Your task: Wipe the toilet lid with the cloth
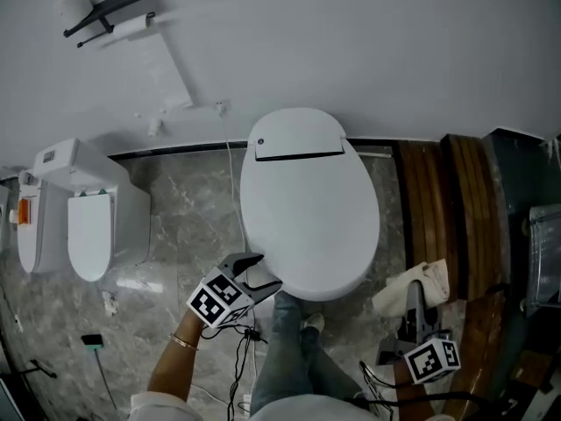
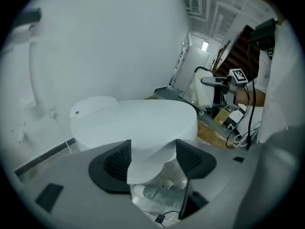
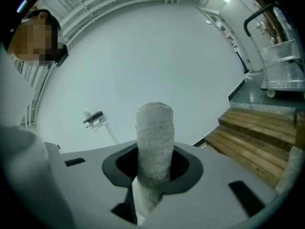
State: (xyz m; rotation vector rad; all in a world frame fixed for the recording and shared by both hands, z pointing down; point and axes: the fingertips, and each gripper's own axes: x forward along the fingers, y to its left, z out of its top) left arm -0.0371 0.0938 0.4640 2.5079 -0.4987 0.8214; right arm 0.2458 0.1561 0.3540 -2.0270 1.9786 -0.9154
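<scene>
The white toilet lid (image 1: 307, 209) lies closed on the bowl in the middle of the head view. My left gripper (image 1: 260, 281) is at the lid's front-left rim, open; in the left gripper view the lid (image 2: 138, 120) stretches away and its front end shows between the spread fingers of the left gripper (image 2: 152, 161). A rolled cream cloth (image 1: 412, 288) is held to the right of the toilet, apart from it, with my right gripper (image 1: 415, 303) shut on it. In the right gripper view the cloth (image 3: 155, 132) stands upright from the right gripper (image 3: 155, 166).
A smaller white toilet unit (image 1: 83, 222) stands at the left and a paper holder (image 1: 110, 11) hangs on the wall. Wooden steps (image 1: 443, 209) and a metal rack (image 1: 543, 253) are at the right. The person's legs (image 1: 294, 349) and cables (image 1: 241, 358) are in front of the bowl.
</scene>
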